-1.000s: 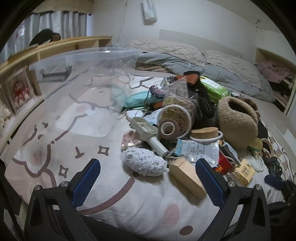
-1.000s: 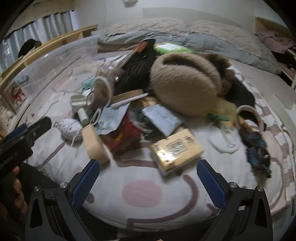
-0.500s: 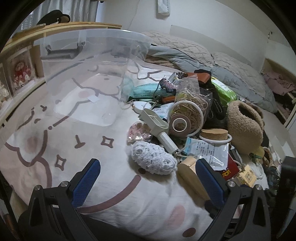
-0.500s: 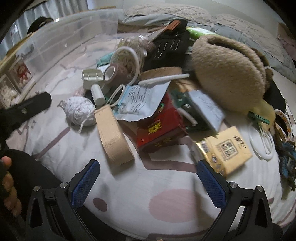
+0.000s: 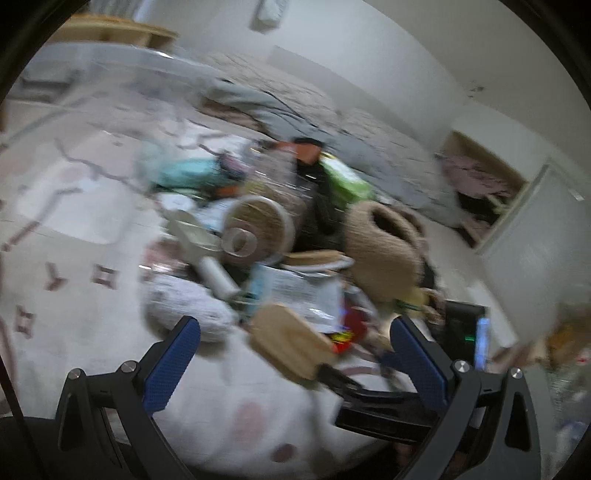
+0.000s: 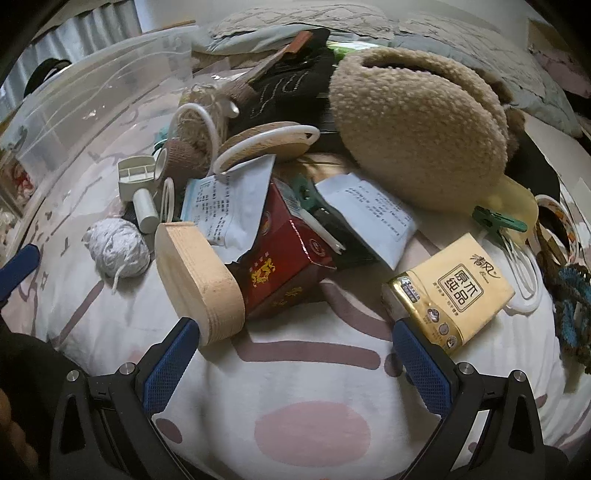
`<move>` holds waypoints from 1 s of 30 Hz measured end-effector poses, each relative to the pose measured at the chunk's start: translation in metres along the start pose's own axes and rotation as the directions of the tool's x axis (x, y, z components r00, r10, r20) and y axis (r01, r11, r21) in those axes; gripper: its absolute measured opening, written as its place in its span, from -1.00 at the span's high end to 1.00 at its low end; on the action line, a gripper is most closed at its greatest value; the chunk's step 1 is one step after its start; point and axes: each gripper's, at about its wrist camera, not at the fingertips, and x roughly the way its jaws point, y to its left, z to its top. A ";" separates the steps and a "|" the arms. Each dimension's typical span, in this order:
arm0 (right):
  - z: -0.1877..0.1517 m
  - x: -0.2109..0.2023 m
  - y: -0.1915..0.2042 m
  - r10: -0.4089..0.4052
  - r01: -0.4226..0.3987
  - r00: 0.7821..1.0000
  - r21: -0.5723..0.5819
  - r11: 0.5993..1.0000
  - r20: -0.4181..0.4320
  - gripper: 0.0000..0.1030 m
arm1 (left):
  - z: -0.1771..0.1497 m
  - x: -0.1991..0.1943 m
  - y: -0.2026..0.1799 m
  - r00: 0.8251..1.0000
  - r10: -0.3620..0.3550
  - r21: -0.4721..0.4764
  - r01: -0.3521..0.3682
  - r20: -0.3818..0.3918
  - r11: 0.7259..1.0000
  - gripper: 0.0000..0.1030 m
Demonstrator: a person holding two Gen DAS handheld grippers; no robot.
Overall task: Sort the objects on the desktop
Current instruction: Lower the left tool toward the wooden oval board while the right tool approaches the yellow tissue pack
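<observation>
A pile of small objects lies on a patterned bedspread [image 6: 310, 428]. In the right wrist view a wooden oval box [image 6: 197, 277] leans on a red carton [image 6: 284, 258]. A yellow tissue pack [image 6: 452, 297] lies to the right. A white yarn ball [image 6: 118, 251] lies to the left. A fuzzy tan pouch [image 6: 417, 136] sits behind. My right gripper [image 6: 295, 354] is open and empty, just in front of the box and carton. My left gripper [image 5: 295, 350] is open and empty; its view is blurred and shows the wooden box [image 5: 291, 341] between its fingers.
A clear plastic bin [image 6: 92, 96] stands at the left, also in the left wrist view [image 5: 92, 122]. Paper packets [image 6: 229, 206], a cork lid [image 6: 266, 144], a green clip [image 6: 498, 221] and a jar of rubber bands [image 6: 195, 122] crowd the pile. Pillows [image 6: 295, 22] lie behind.
My right gripper has moved closer to the wooden box and red carton. My left gripper has swung right and closer to the pile; its view is now blurred.
</observation>
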 end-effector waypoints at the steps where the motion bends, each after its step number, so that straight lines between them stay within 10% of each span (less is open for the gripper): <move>1: 0.000 0.000 -0.001 -0.002 0.002 1.000 0.003 1.000 0.003 -1.00 | 0.001 0.003 -0.002 0.999 -0.037 -0.005 0.036 -0.025 0.999 -1.00; 17: -0.015 -0.008 -0.032 0.015 -0.017 1.000 0.094 0.995 0.022 -1.00 | 0.004 0.072 -0.010 0.974 0.019 0.087 0.001 -0.227 0.996 -1.00; 30: -0.024 -0.021 -0.056 -0.004 -0.005 0.999 0.233 0.972 0.041 -1.00 | -0.017 0.079 -0.012 0.974 0.136 0.191 -0.101 -0.180 0.976 -1.00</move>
